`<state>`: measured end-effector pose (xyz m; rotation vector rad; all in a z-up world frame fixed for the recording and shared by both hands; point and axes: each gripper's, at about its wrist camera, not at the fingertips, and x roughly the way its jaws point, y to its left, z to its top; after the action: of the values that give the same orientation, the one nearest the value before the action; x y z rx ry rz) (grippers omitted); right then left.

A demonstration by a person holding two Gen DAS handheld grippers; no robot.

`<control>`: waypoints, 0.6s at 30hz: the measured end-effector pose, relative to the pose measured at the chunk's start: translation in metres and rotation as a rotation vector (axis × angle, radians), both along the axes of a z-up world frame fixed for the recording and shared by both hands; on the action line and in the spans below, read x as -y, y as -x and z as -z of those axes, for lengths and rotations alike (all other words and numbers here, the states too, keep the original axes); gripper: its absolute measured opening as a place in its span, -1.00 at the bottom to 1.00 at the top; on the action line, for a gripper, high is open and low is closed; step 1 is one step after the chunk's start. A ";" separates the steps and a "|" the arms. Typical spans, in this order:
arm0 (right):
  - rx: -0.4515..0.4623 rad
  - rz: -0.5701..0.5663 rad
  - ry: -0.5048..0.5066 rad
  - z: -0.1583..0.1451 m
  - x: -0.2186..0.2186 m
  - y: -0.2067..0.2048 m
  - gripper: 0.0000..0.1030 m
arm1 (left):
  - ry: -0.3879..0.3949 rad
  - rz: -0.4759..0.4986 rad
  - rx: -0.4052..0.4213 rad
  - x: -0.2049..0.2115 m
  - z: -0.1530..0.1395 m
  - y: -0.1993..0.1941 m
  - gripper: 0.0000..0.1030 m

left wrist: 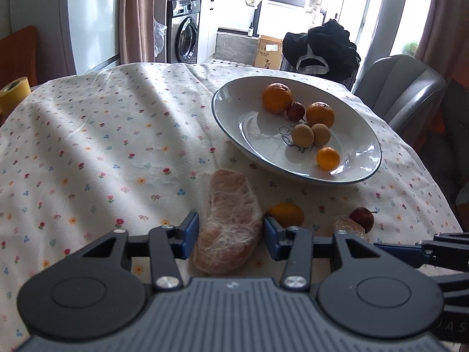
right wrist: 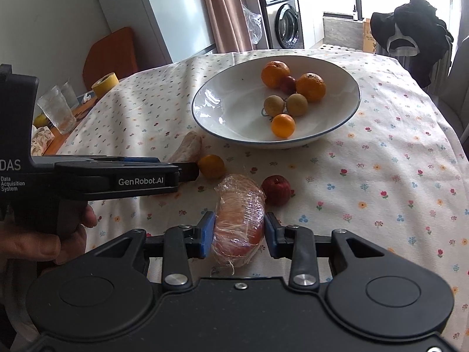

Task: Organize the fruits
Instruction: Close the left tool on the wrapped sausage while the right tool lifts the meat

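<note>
Peeled pomelo segment [left wrist: 230,220] lower centre of left view, on tablecloth [left wrist: 88,146], between left gripper [left wrist: 230,233] pads: bracketing it, firm contact uncertain. Wrapped segment [right wrist: 239,220] lower centre of right view, right gripper [right wrist: 239,231] pinching it. Step: grasping both. Next, probably: lift, carry to bowl [right wrist: 202,102] upper centre, clearing loose kumquat [right wrist: 211,166] and red fruit [right wrist: 276,189].

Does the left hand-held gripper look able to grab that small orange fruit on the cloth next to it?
Probably not yet: the left hand-held gripper straddles the peeled citrus segment, and the small orange fruit lies just outside its right finger.
</note>
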<state>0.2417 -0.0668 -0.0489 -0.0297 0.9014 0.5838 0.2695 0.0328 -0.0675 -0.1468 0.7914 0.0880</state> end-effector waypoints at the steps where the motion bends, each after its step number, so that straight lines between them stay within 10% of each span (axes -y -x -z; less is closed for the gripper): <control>1: -0.005 0.006 -0.001 0.001 0.001 -0.001 -0.33 | 0.000 0.004 0.001 0.000 0.000 0.001 -0.16; 18: -0.008 0.035 -0.043 0.008 -0.004 -0.016 -0.34 | 0.037 0.045 0.047 -0.002 -0.013 0.028 -0.50</control>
<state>0.2577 -0.0629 -0.0573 0.0274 0.8953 0.5712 0.2412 0.0346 -0.0543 -0.1653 0.7496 0.0270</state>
